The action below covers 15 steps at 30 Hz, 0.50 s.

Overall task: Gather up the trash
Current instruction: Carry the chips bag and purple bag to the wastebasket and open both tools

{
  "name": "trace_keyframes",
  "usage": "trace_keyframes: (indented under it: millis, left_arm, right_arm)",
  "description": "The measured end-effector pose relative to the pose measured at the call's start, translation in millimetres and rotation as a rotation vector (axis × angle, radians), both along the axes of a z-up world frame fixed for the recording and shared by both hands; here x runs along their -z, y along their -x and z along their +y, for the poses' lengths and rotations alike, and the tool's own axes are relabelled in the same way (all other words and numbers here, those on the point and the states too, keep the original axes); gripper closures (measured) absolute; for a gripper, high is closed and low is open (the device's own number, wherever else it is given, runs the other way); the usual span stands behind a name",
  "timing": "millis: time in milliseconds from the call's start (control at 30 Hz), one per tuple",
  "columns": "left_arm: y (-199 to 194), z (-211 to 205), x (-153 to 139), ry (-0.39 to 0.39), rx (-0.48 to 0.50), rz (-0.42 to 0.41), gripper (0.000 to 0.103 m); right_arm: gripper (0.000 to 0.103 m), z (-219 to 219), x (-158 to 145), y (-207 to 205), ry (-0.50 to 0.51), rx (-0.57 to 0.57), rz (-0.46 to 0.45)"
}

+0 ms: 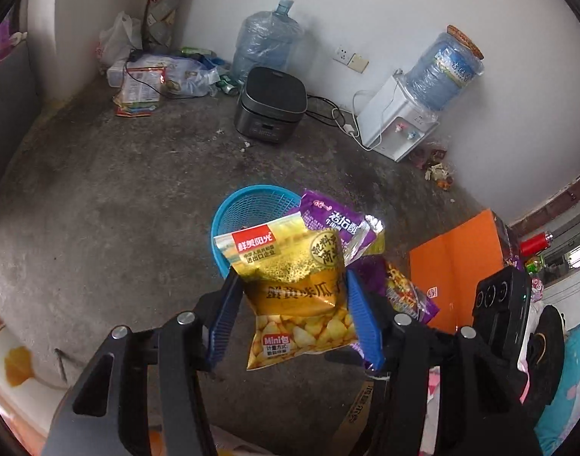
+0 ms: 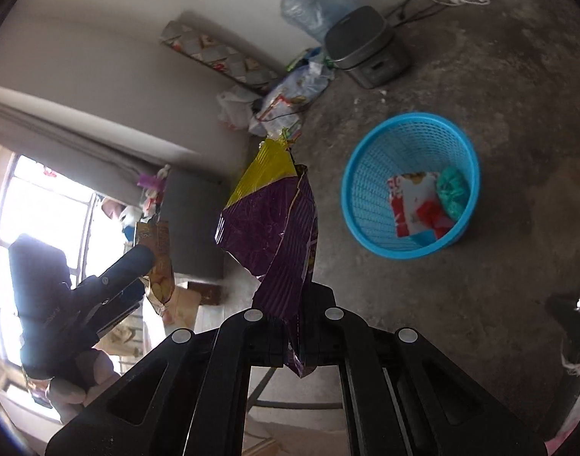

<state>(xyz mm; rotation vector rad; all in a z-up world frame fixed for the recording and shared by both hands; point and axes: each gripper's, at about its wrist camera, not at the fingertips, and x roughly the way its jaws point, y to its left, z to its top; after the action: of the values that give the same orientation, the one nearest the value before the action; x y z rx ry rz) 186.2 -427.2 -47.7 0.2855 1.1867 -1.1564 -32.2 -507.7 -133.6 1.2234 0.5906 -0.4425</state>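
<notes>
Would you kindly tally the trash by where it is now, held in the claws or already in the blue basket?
Held in claws: 2, yellow snack packet and purple wrapper
In the blue basket: 2, red-and-white wrapper and green bag
Total: 4

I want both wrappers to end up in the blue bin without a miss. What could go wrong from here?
1. The gold snack bag is pinched only at its sides by the left tool; it may slip out before reaching the blue basket.
2. The purple wrapper in the right tool is light and crumpled, so it could drift past the rim when released.
3. The basket looks light and could tip if bumped.
</notes>
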Motion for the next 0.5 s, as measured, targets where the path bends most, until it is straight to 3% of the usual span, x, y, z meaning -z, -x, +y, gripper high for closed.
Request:
trace_keyframes:
  millis: [67, 133, 167, 233, 267, 333, 500]
  left_arm:
    - [1.6, -36.0, 19.0, -0.008, 0.007, 0.000, 0.045]
    - [-0.8, -66.1, 39.5, -0.015, 0.001, 0.015, 0.026]
    - [-1.7, -76.8, 49.4, -0.023, -0.009, 0.021, 0.025]
    - [-4.3, -90.6, 65.2, -0.034, -0.041, 0.036, 0.024]
    - [-6.5, -90.5, 70.3, -0.035, -0.057, 0.049, 0.024]
    - [-10.5, -88.2, 73.3, -0.030, -0.084, 0.066, 0.024]
    - [-20.9, -61.6, 56.4, 0.016, -0.082, 0.016, 0.024]
  right_arm:
    - [0.100, -18.3, 20.5, -2.7, -0.032, 0.069, 0.032]
    - [0.092, -37.3, 44.7, -10.2, -0.048, 0.119, 0.071]
    - [0.087, -46.4, 60.3, -14.2, -0.071, 0.142, 0.086]
    - [0.059, -65.5, 94.1, -21.2, -0.120, 0.156, 0.121]
    - [0.055, -72.0, 111.2, -25.0, -0.139, 0.160, 0.156]
    - [0.052, -80.3, 135.6, -22.8, -0.178, 0.196, 0.236]
    - [0.048, -74.0, 135.2, -4.4, -0.145, 0.256, 0.223]
